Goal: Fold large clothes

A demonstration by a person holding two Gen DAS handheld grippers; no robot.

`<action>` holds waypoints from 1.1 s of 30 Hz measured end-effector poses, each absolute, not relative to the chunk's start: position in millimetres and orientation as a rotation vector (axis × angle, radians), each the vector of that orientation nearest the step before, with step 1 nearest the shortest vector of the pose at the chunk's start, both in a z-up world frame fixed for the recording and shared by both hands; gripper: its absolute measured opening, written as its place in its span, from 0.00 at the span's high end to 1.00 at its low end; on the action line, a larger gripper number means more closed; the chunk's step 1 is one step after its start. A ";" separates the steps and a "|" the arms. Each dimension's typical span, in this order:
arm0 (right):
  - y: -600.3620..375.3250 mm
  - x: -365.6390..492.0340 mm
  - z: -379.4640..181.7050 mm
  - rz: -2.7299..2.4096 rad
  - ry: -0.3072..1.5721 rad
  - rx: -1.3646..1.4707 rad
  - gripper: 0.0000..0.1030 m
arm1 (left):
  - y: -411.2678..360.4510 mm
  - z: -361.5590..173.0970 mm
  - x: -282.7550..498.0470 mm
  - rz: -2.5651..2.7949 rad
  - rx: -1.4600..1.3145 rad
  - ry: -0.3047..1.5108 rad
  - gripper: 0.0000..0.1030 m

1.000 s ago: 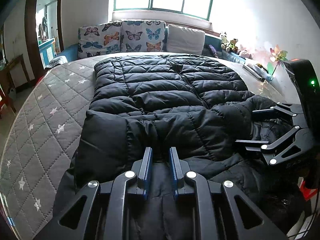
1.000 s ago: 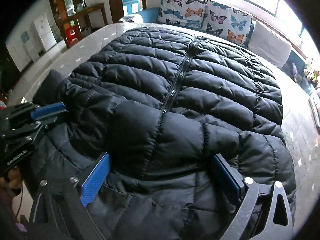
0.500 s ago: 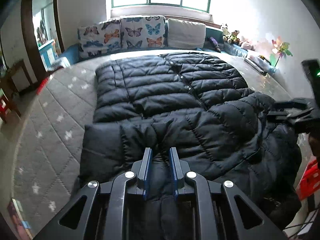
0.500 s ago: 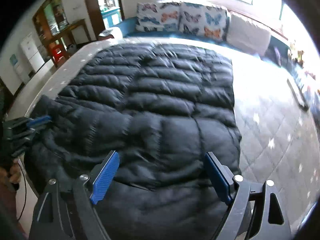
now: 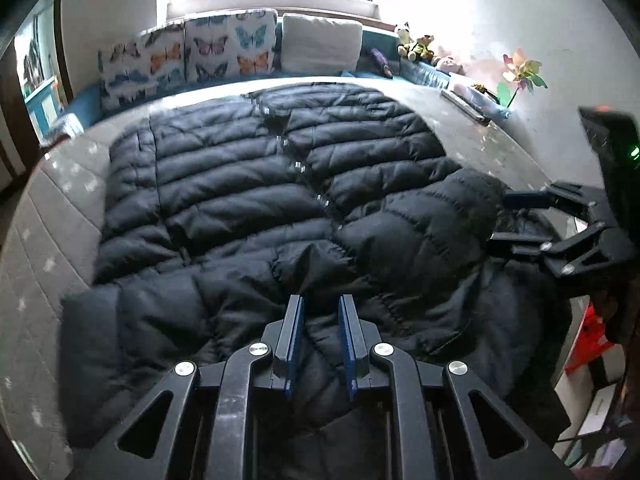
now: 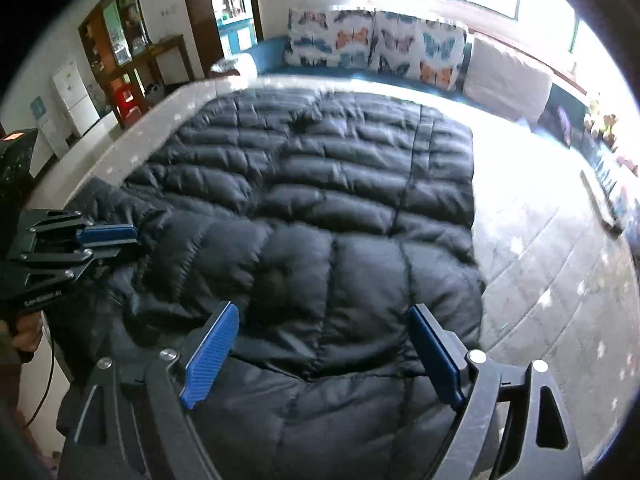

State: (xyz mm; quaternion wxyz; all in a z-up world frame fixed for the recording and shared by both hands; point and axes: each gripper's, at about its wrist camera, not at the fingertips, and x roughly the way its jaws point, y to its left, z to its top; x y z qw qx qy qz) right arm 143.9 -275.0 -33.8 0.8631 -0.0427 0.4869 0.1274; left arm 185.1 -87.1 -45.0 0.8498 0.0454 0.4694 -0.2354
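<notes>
A large black quilted down jacket (image 5: 240,184) lies zipped and spread across the grey star-quilted mattress (image 5: 36,240). Its near end is bunched up at the bed's front edge. My left gripper (image 5: 320,300) is shut on a fold of that near end, with black fabric pinched between the blue pads. In the right wrist view the same gripper (image 6: 132,236) grips the jacket's (image 6: 320,184) left corner. My right gripper (image 6: 324,310) hangs wide open just above the jacket's near right part, and its pads touch nothing. The left wrist view has it (image 5: 498,220) at the jacket's right edge.
Butterfly-print pillows (image 5: 224,52) and a white pillow (image 5: 320,44) line the far end under the window, with stuffed toys (image 5: 416,44) and a pinwheel (image 5: 520,76) at the right. A red stool (image 6: 126,100) and a white fridge (image 6: 76,96) stand beyond the left side. Bare mattress (image 6: 560,260) lies right of the jacket.
Both grippers have drawn back and up from the jacket, so more of the bed shows. The right gripper, which straddled the fabric closely, now hangs clear of it. The left still pinches its fold.
</notes>
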 end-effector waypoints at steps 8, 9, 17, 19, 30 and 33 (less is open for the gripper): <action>-268.9 140.1 -45.4 0.285 1.011 -0.163 0.08 | -68.1 -64.5 188.5 -0.551 -0.024 1.013 0.80; -269.9 137.6 -39.1 0.287 0.999 -0.164 0.08 | -69.2 -64.9 188.6 -0.550 -0.020 1.010 0.80; -275.4 127.4 -54.8 0.293 0.998 -0.187 0.08 | -79.7 -66.7 181.5 -0.522 0.060 0.969 0.80; -276.7 125.9 -46.6 0.297 0.992 -0.182 0.08 | -79.0 -66.4 181.0 -0.525 0.061 0.967 0.80; -293.3 101.8 -39.1 0.308 0.938 -0.147 0.08 | -77.8 -66.4 176.5 -0.529 0.066 0.953 0.80; -302.4 91.3 -23.4 0.306 0.905 -0.119 0.08 | -76.4 -66.5 176.2 -0.531 0.060 0.949 0.80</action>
